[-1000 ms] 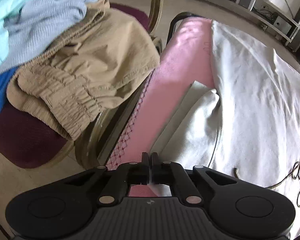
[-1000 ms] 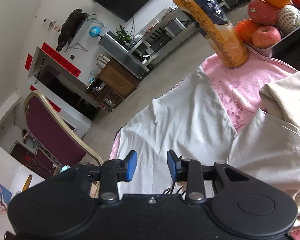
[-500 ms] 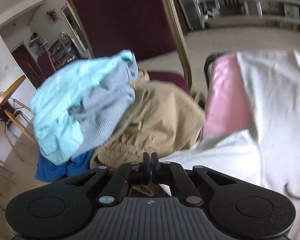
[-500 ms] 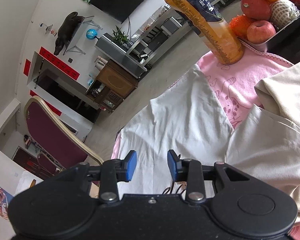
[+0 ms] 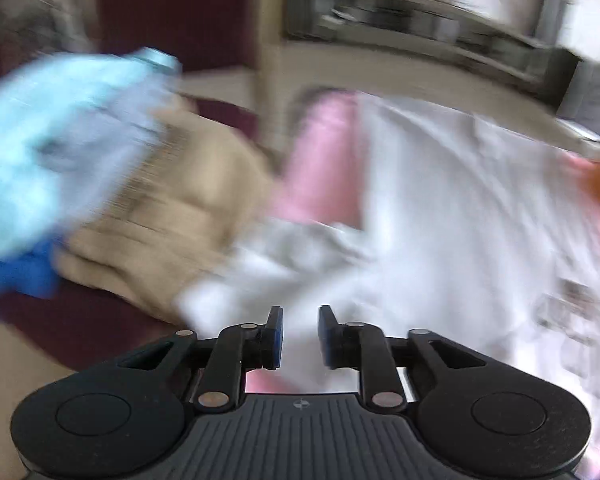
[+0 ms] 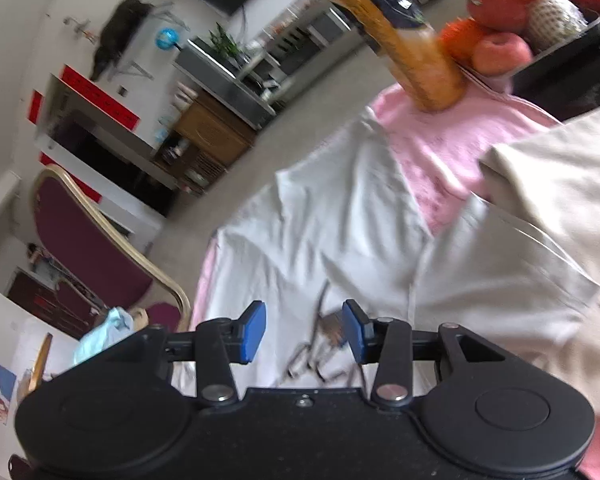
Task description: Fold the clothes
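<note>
On your left, a maroon chair (image 5: 172,20) holds a blurred heap of clothes (image 5: 112,184) beside the pink cloth (image 5: 320,168) covering the table. Your white T-shirt (image 5: 460,208) lies spread on that cloth, wrinkled, dark lettering near you. Your left gripper (image 5: 299,336) and right gripper (image 6: 304,330) both gape, holding nothing. Only the right view shows the orange bottle (image 6: 396,36), fruit tray (image 6: 556,52) and beige garment (image 6: 560,200).

The right gripper (image 6: 304,330) hangs over the white shirt (image 6: 332,232) with fingers (image 6: 254,330) parted, empty. Beyond the shirt, a bottle (image 6: 404,36) stands on pink cloth (image 6: 432,140); beige garment (image 6: 560,184) right.
</note>
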{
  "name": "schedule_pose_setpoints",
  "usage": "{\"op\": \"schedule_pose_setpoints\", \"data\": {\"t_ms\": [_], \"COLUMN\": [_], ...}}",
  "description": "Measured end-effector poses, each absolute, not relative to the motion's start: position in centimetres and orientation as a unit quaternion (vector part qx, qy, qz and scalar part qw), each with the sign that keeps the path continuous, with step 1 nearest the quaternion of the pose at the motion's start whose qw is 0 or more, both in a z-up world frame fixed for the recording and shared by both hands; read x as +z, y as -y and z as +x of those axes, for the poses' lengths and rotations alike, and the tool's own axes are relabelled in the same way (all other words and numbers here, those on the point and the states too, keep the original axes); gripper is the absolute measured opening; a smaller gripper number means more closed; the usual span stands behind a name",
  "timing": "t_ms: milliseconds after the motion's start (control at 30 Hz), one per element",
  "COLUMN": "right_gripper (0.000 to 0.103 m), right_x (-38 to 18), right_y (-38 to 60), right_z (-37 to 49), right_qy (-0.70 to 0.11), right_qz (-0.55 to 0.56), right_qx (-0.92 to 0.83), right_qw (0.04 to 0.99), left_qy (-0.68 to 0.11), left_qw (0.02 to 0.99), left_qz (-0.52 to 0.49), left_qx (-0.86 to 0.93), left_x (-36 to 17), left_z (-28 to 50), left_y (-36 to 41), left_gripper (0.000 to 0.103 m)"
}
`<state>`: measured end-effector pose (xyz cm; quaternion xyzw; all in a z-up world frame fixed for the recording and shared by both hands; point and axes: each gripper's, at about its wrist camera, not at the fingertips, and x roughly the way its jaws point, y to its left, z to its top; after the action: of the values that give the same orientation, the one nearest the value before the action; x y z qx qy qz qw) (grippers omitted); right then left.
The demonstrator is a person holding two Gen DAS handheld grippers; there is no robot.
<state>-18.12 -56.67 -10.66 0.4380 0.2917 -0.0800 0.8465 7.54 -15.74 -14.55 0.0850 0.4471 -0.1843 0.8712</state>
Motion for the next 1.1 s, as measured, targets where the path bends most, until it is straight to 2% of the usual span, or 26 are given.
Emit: {"op": "schedule_pose_setpoints", "data": {"t_ms": [67, 100, 133, 167, 200, 333, 433, 600, 733, 800, 867, 1000, 1100], "right_gripper": [0.041, 0.039, 0.033, 0.020, 0.015, 0.015, 0.016, 0.010, 0.010, 0.013, 0.015, 0.015, 0.015], "right_x": [-11.3, -11.9, -12.8, -13.7, -14.5, -16.3, -17.4, -18.0, -18.0, -17.7, -17.1, -16.3, -16.7], "right_y": [56.5, 56.3, 55.9, 55.5, 54.9, 52.6, 50.9, 49.7, 50.5, 50.9, 51.2, 51.1, 49.1], "right_z": [-18.7, -18.6, -18.2, -17.7, -16.9, -14.6, -13.2, -13.3, -16.2, -17.5, -18.4, -18.3, -16.4], "right_qy": [-0.316, -0.332, -0.354, -0.377, -0.400, -0.458, -0.488, -0.520, -0.518, -0.505, -0.480, -0.438, -0.454], "right_qz": [0.438, 0.437, 0.432, 0.425, 0.411, 0.355, 0.317, 0.288, 0.318, 0.331, 0.344, 0.373, 0.361], "right_qx": [-0.090, -0.097, -0.108, -0.121, -0.129, -0.127, -0.116, -0.123, -0.166, -0.180, -0.184, -0.137, -0.074], "right_qw": [0.837, 0.830, 0.823, 0.814, 0.809, 0.805, 0.805, 0.795, 0.776, 0.777, 0.785, 0.807, 0.811], "left_qy": [-0.464, -0.469, -0.474, -0.477, -0.479, -0.476, -0.479, -0.501, -0.507, -0.492, -0.478, -0.473, -0.487], "left_qw": [0.858, 0.854, 0.850, 0.847, 0.846, 0.847, 0.848, 0.835, 0.833, 0.844, 0.852, 0.844, 0.827], "left_qz": [0.095, 0.110, 0.123, 0.131, 0.137, 0.148, 0.147, 0.161, 0.155, 0.138, 0.115, 0.089, 0.095], "left_qx": [-0.201, -0.197, -0.195, -0.193, -0.192, -0.182, -0.171, -0.162, -0.158, -0.161, -0.180, -0.236, -0.265], "left_x": [-16.0, -16.9, -17.7, -18.4, -18.9, -19.9, -20.1, -20.0, -19.6, -19.0, -18.3, -18.0, -19.1], "left_z": [7.0, 6.8, 6.5, 6.3, 5.9, 5.4, 5.4, 4.2, 2.4, 1.4, 0.8, 1.1, 1.8], "left_y": [17.1, 17.8, 18.4, 18.8, 19.0, 19.1, 18.9, 17.6, 16.2, 15.4, 15.2, 16.2, 17.3], "left_gripper": [0.025, 0.020, 0.020, 0.020, 0.020, 0.018, 0.022, 0.024, 0.024, 0.018, 0.018, 0.019, 0.019]}}
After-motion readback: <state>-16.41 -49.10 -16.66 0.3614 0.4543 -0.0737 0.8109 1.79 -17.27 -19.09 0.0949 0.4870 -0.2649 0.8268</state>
